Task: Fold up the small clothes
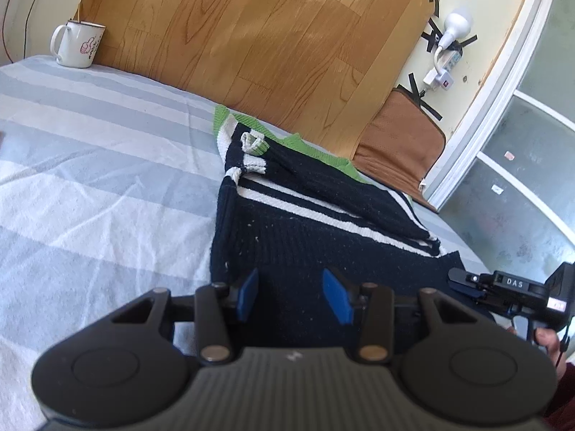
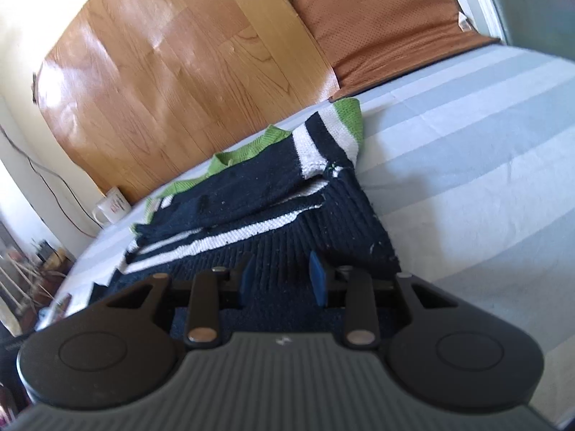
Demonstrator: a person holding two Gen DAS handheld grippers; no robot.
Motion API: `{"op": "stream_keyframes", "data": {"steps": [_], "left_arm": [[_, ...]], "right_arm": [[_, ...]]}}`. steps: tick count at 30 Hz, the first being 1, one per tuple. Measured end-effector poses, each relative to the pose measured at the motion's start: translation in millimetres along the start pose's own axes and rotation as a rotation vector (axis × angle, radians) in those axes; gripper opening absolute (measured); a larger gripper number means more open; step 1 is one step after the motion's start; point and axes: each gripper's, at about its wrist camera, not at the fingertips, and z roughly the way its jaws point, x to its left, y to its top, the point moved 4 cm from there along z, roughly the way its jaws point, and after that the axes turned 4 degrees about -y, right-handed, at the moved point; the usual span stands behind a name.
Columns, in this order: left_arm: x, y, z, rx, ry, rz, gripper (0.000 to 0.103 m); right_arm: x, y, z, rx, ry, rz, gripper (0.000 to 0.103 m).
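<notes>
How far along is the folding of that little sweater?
Partly done: the navy knitted sweater with white and green stripes lies flat on the striped bedsheet with its sleeves folded across the body. Both the left gripper and right gripper sit open over the near hem. Folding the body over seems left.

The sweater (image 1: 323,226) is coarse ribbed knit. Beneath it, the bedsheet (image 1: 107,165) looks soft matt cloth. Behind it, the wood-grain board (image 1: 251,36) is glossy.
</notes>
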Motion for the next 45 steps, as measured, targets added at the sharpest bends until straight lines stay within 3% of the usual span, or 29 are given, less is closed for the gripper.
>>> {"op": "stream_keyframes", "data": {"steps": [11, 45], "left_arm": [[2, 1, -2, -0.002, -0.020, -0.009, 0.042], [-3, 1, 0, 0.011, -0.033, 0.006, 0.054]], "right_arm": [[5, -8, -2, -0.054, -0.009, -0.077, 0.037], [3, -14, -4, -0.084, 0.005, -0.086, 0.037]]}}
